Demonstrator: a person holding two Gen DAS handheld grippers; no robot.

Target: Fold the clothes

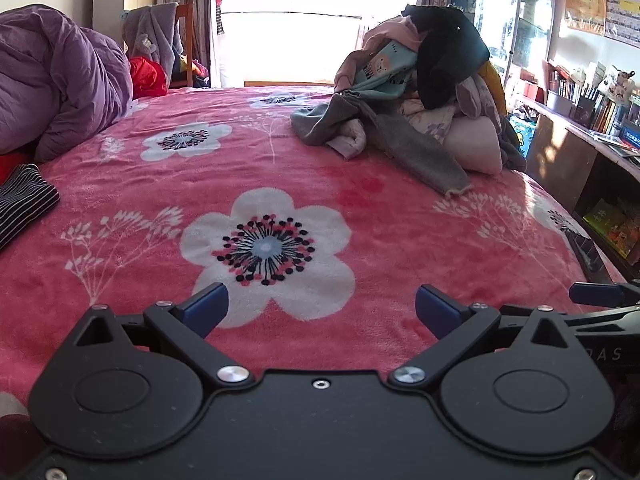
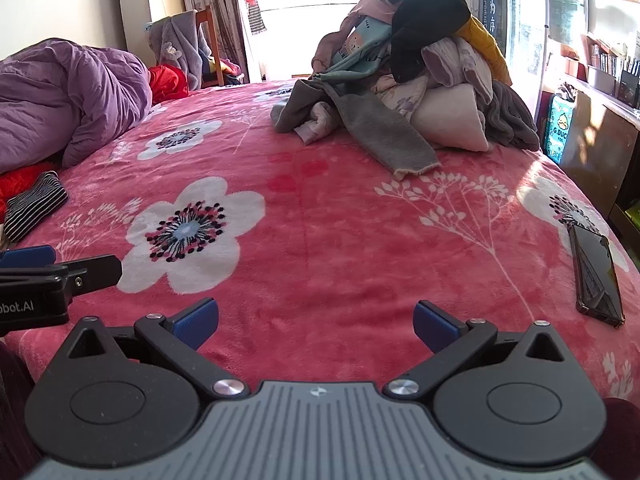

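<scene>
A heap of unfolded clothes (image 1: pixel 424 92) lies at the far right of the bed, with a grey sleeve (image 1: pixel 424 156) trailing toward me; it also shows in the right wrist view (image 2: pixel 416 80). A folded dark striped garment (image 1: pixel 22 196) lies at the left edge, seen too in the right wrist view (image 2: pixel 36 204). My left gripper (image 1: pixel 322 308) is open and empty, low over the pink floral blanket (image 1: pixel 360 220). My right gripper (image 2: pixel 316 322) is open and empty beside it, over the blanket (image 2: pixel 340 240).
A purple duvet (image 1: pixel 56 76) is bunched at the far left. A black phone (image 2: pixel 596 276) lies on the blanket near the right edge. A shelf with books (image 1: pixel 592 112) runs along the right side of the bed. A chair draped with clothing (image 1: pixel 160 40) stands behind.
</scene>
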